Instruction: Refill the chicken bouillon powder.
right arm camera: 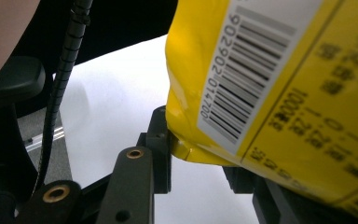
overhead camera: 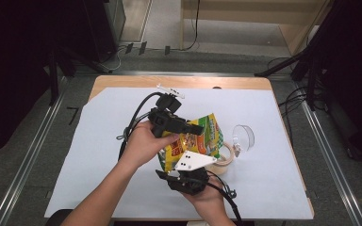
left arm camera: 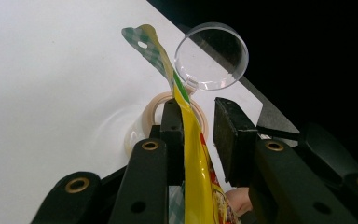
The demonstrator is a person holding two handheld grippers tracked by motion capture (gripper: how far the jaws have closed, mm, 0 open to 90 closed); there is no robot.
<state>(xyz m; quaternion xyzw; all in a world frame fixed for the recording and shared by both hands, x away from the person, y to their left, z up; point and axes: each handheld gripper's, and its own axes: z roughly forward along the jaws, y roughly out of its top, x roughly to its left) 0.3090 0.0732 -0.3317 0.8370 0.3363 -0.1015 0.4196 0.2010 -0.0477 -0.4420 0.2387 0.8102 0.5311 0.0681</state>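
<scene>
Your right gripper (overhead camera: 185, 165) sits closest to you at the bottom of the high view, under its grey plate (overhead camera: 194, 160), and it's got the lower end of the yellow bag (overhead camera: 199, 141). From the right gripper view the bag (right arm camera: 270, 84) fills most of the shot, barcode (right arm camera: 242, 70) facing you, with its bottom corner resting against the left jaw; the other jaw is mostly hidden behind the bag, so you can't really tell how tight the pinch is, but the bag's edge does sit down between the two. Your left gripper (overhead camera: 188, 128) is higher up and comes in from the left, jaws pointing right across the bag's upper part. In the left gripper view the bag (left arm camera: 193, 154) runs edge-on between the jaws, pressed against the left one, with a clear gap to the right one, so that gripper is part open, not clamped. The bag's green checked top (left arm camera: 151, 49) sticks up past the jaw tips. Below the bag on the white sheet (overhead camera: 103, 155) is a roll of tape (overhead camera: 224, 157), partly covered by the bag, and just to its right a clear round lid (overhead camera: 243, 136) standing on edge. Your left hand (overhead camera: 143, 143) wraps the gripper body, cable (overhead camera: 134, 120) looping off to the left.
</scene>
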